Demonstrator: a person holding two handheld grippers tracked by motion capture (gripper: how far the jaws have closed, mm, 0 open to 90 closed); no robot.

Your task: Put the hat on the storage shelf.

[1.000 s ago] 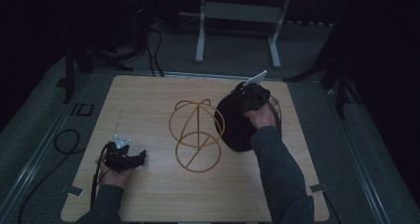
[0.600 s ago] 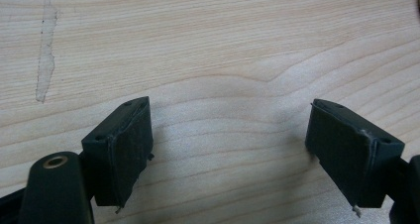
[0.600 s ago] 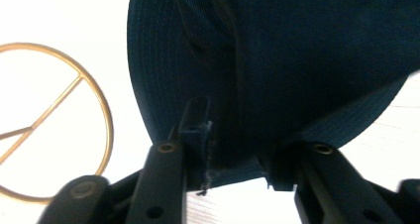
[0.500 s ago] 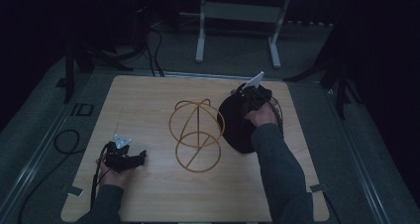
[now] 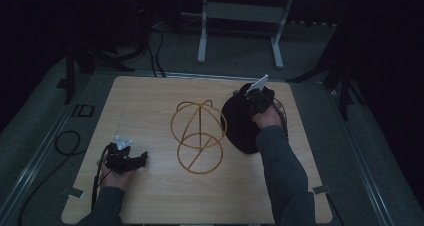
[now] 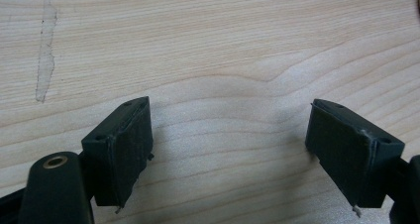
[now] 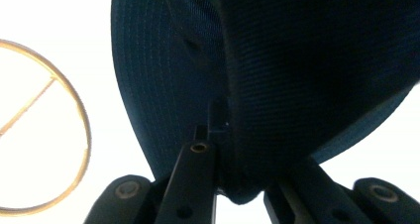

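Pale wooden surface carries a wire stand; right claw pinches the dark cap beside it (thin fabric could slip free). Left claw rests agape, empty.

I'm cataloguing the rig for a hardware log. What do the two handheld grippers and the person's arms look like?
Both grippers are black. The left gripper has two blocky jaws with dark flat pads, a brass-coloured rivet at one joint, a pale three-cornered plate on top and a black cable trailing back. The right gripper carries a similar pale plate. Both forearms wear dark grey long sleeves.
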